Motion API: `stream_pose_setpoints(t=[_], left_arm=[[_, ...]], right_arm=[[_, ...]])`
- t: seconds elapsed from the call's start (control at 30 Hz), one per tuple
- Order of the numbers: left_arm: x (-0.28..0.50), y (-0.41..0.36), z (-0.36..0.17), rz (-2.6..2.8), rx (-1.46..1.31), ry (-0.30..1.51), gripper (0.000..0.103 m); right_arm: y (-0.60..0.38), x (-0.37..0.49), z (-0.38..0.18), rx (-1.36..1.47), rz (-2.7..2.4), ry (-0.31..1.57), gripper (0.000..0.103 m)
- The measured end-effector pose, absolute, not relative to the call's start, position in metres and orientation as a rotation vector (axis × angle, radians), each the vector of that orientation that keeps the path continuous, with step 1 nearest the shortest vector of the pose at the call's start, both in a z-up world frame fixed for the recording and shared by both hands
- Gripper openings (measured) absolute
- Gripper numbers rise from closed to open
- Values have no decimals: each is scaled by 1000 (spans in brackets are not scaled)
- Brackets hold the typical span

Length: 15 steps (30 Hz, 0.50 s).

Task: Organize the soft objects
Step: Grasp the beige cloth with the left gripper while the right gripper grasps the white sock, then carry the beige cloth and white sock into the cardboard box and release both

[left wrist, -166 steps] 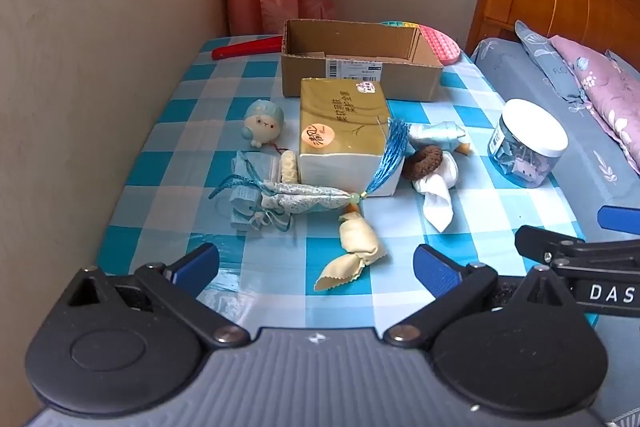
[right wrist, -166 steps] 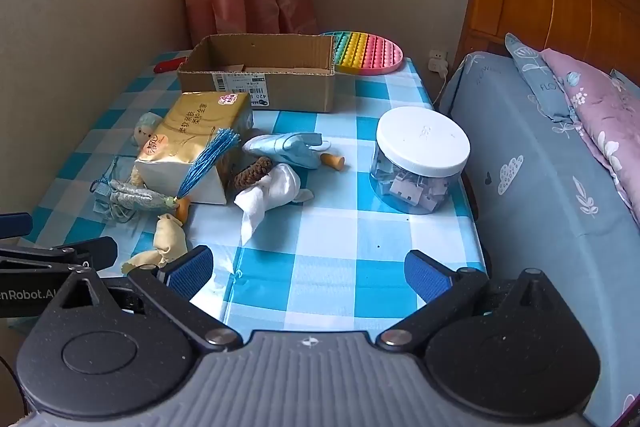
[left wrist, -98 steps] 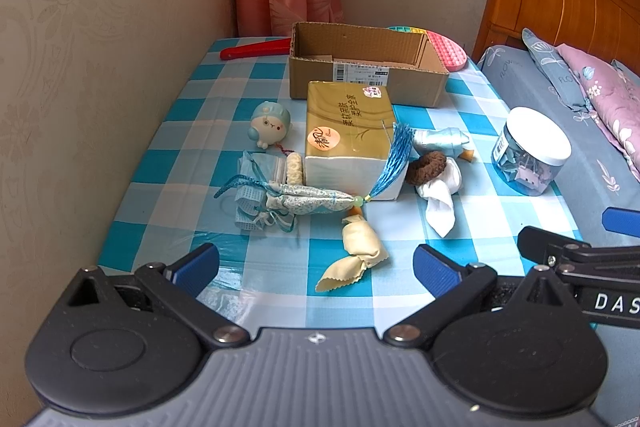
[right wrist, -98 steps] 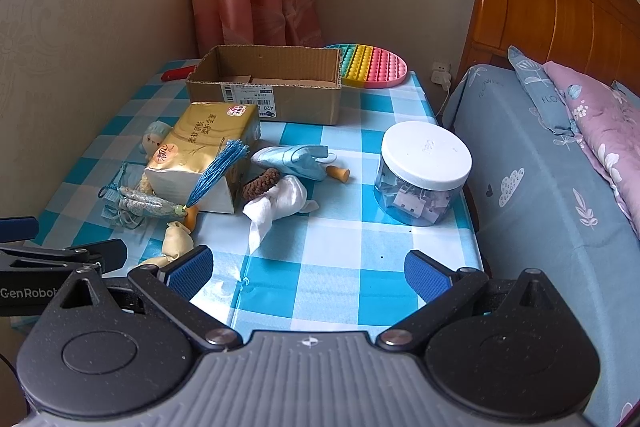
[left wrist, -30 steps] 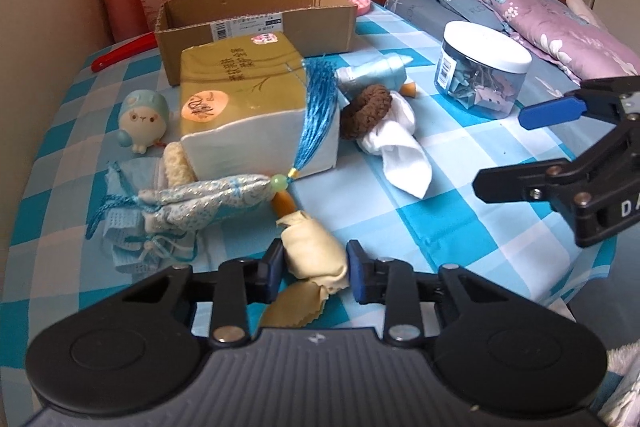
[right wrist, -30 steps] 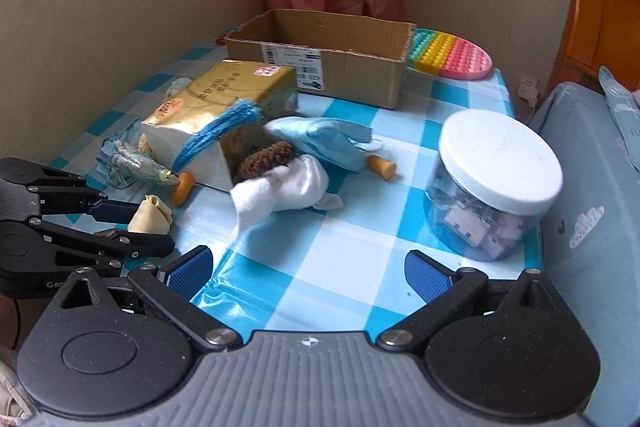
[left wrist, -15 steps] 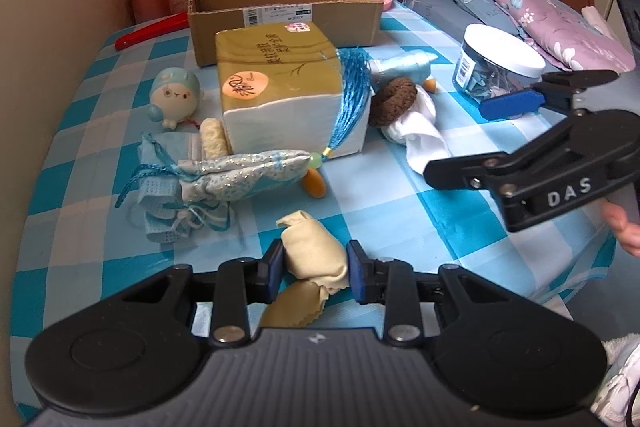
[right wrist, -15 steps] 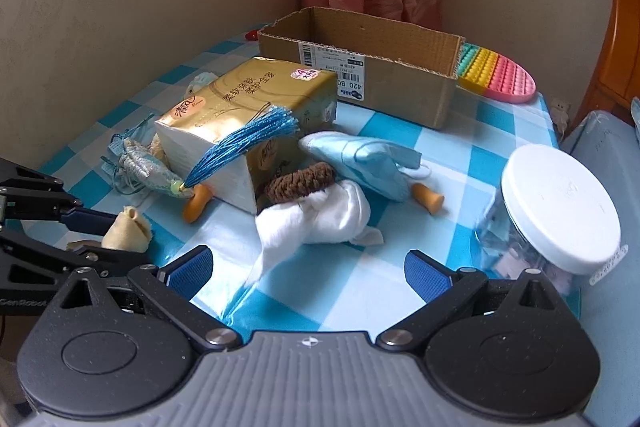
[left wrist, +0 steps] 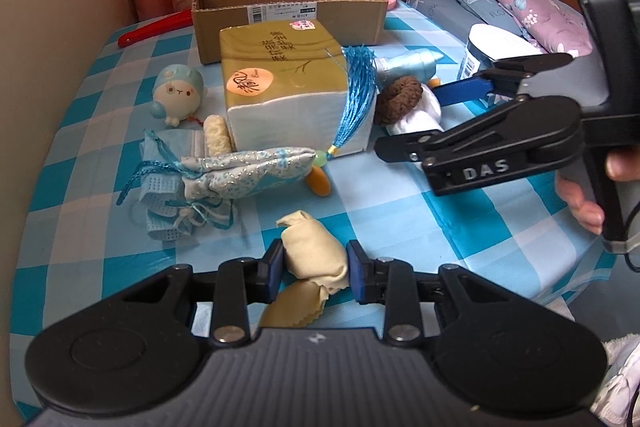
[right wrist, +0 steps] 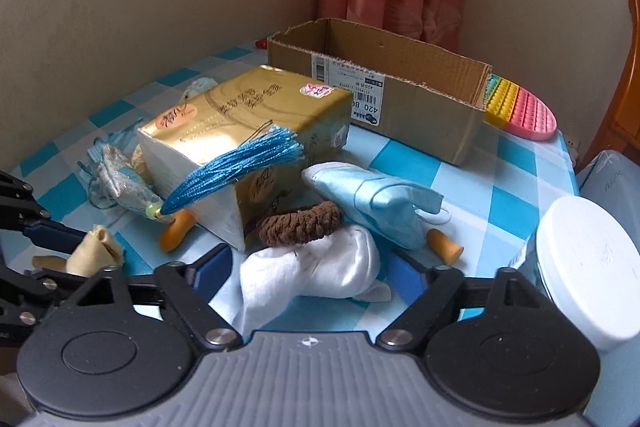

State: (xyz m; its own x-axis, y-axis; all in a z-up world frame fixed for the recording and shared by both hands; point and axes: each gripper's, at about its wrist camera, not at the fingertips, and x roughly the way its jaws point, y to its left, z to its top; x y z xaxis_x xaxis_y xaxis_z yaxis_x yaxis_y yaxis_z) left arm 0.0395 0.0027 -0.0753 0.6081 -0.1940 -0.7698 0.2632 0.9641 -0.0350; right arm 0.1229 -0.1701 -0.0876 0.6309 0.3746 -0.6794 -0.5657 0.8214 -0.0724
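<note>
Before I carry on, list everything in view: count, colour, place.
cardboard box: 1, brown, table rear
tissue pack: 1, gold, centre
tassel pouch: 1, blue-silver, before pack
face masks: several, blue, left
plush toy: 1, pale blue, left
scrunchie: 1, brown, on white cloth
white cloth: 1, between right jaws
yellow cloth: 1, gripped
jar: 1, white lid, right
pop mat: 1, rainbow, behind box
left hand-held gripper: shut
right hand-held gripper: closing, not pressing

Crumpled cream cloth (left wrist: 316,255) on checked tablecloth; bunched white cloth (right wrist: 316,267) beneath brown scrunchie (right wrist: 300,223).
</note>
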Motion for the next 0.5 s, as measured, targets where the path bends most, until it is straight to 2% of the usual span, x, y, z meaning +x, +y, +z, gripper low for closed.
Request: stream_pose_setpoints(t=[0.1, 0.17, 0.5], left_arm=[[39, 3, -75, -264, 85, 879, 31], [39, 3, -75, -263, 86, 880, 31], [39, 2, -72, -262, 101, 898, 31]], right_arm=[[-168, 124, -91, -304, 535, 718, 67], [-169, 121, -90, -300, 535, 723, 62], [-168, 101, -80, -359, 504, 810, 61]])
